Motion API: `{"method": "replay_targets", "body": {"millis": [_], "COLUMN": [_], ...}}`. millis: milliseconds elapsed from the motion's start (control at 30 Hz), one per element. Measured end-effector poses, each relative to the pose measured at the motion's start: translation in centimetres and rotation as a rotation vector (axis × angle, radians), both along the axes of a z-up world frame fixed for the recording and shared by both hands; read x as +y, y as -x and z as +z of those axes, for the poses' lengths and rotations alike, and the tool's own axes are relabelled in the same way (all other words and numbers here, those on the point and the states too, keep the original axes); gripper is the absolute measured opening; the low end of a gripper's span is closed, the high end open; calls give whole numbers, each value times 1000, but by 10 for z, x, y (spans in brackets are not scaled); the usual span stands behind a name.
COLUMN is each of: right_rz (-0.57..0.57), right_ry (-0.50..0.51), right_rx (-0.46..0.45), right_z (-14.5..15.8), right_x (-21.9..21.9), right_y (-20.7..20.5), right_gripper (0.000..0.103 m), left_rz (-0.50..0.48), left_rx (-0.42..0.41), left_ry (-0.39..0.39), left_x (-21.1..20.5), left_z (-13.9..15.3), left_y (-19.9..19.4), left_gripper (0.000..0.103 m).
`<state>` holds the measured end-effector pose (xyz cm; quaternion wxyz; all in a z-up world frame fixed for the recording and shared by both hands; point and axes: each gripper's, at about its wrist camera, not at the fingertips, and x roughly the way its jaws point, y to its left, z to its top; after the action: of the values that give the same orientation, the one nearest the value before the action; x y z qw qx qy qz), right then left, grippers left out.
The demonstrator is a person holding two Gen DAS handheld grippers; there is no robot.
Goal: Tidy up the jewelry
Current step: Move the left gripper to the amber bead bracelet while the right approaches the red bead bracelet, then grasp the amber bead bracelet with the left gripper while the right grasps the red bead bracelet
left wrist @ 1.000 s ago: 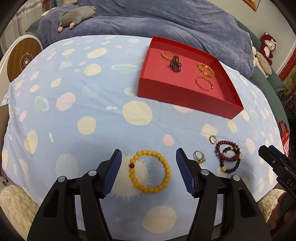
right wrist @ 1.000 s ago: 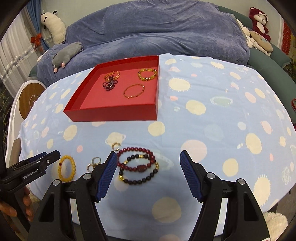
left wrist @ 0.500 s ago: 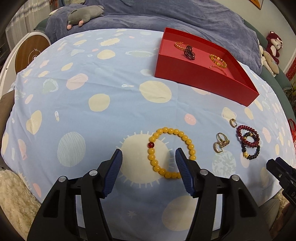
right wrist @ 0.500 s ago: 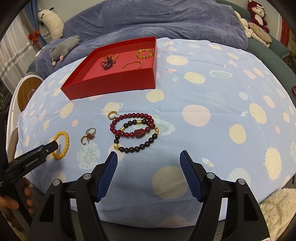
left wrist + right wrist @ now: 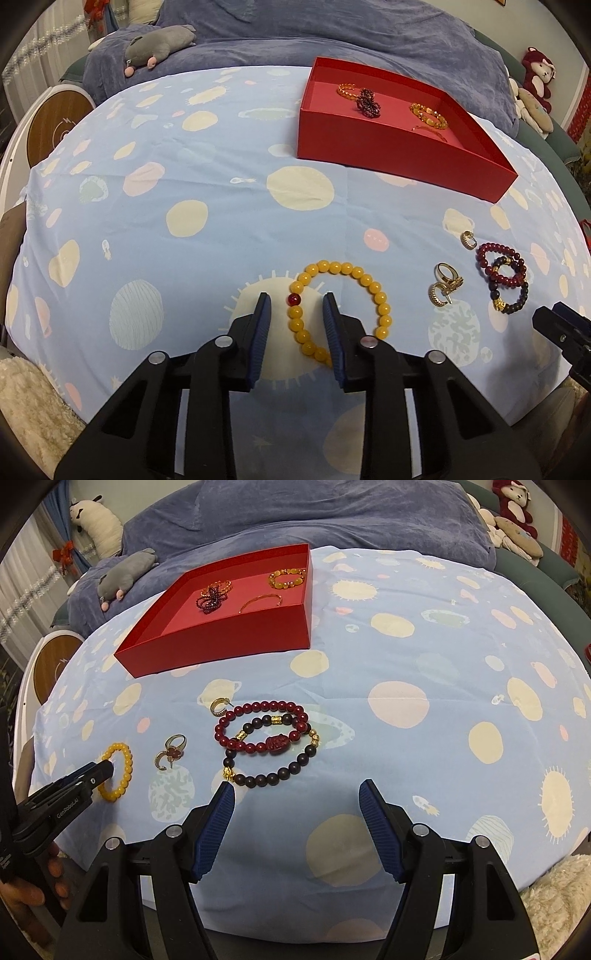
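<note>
Because the jewelry is being gathered into one container, the red box (image 5: 402,147) sits far ahead of both tools on the planet-print surface (image 5: 184,206), already holding a few bracelets. Loose pieces lie nearer. The left hand-held gripper (image 5: 295,314) straddles one side of the yellow bead bracelet (image 5: 341,306), its jaws closing but the pads not yet touching the beads, probably so the loop can be lifted by a single strand. Just ahead of the right hand-held gripper (image 5: 295,797), whose jaws stand wide with nothing between them, lie the overlapping red bracelet (image 5: 266,723) and dark bracelet (image 5: 273,764).
</note>
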<state>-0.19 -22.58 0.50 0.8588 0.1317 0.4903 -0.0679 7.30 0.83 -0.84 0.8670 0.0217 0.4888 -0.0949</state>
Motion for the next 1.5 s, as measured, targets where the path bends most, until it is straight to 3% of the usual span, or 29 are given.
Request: {"method": "replay_targets", "body": {"millis": [100,367,767,933,1400,1500], "right_rz": [4,31,41,50,57,54], "right_ry": [2,22,28,25,-3,-22], "right_rx": [-2,-2,16,38,37,42], "right_z": [0,1,-7,-14,-15,-14], "right_x": [0,2,-2,-2,0,0], "right_y": [-7,-36,-71,-74,-64,-61], "right_gripper": [67,67,52,40,33,24], "left_rz": [-16,-17,-18,-18,-18,-17], "left_rx": [6,17,15,15,15,16], "left_ry": [24,70,71,71,72,74], "left_x": [0,0,-1,-1,-1,-1], "left_z": [0,-1,-1,-1,-2,-2], "left_y": [-1,0,0,0,0,0], "left_gripper": [8,7,7,7,8,8]}}
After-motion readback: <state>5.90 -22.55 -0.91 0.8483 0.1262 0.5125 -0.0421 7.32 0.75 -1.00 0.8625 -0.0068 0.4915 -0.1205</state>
